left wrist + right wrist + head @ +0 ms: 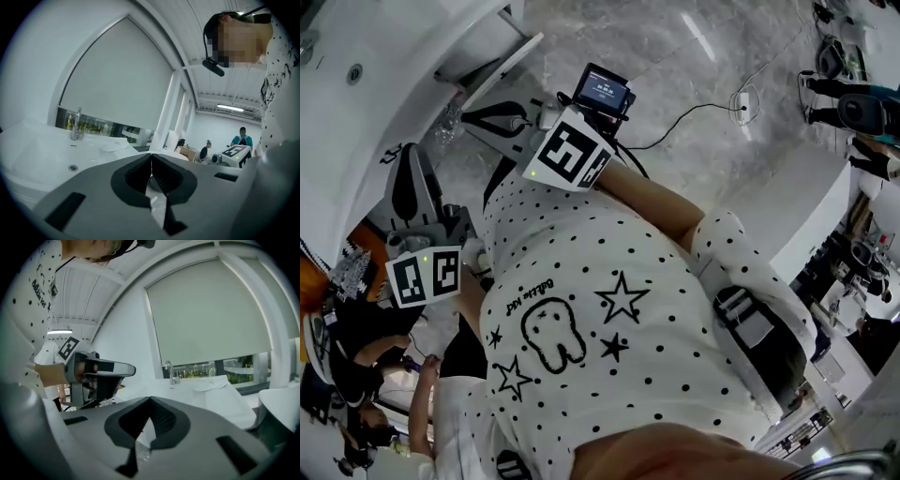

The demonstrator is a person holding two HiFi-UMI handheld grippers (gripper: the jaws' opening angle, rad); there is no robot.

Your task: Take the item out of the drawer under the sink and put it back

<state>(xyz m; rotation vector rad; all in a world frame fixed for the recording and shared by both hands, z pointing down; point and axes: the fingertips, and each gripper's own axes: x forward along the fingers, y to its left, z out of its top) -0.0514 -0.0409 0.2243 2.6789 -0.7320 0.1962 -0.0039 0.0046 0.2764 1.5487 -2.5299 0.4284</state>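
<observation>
1. The sink [42, 150] lies white and bare across the lower left of the left gripper view, under a drawn blind [117, 79]. Both gripper views look over its top, not beneath it.
2. The person's dotted shirt [581, 309] fills the middle of the head view. Both grippers are held up close to the chest, above the grey floor [703, 103].
3. The left gripper [151, 159] has its jaws together with the tips meeting. Nothing is between them.
4. The right gripper [150, 401] is likewise closed on nothing. In its view the left gripper shows ahead and to the left, apart from it.
5. A white panel [502, 70] juts out near the sink's edge in the head view. Whether it belongs to the drawer cannot be told, and no view shows the drawer plainly.
6. The tap [75, 125] stands upright at the back of the basin.
7. The item shows in no view and is in neither gripper.
8. Judged step: the scene fits two stages equally. Either the item lies in the drawer waiting to be taken out, or it has been returned there and the grippers have been lifted away.
9. No next move is settled by these views. Any work at the drawer would need a gripper aimed below the sink's rim with its jaws parted, and neither is so now.
</observation>
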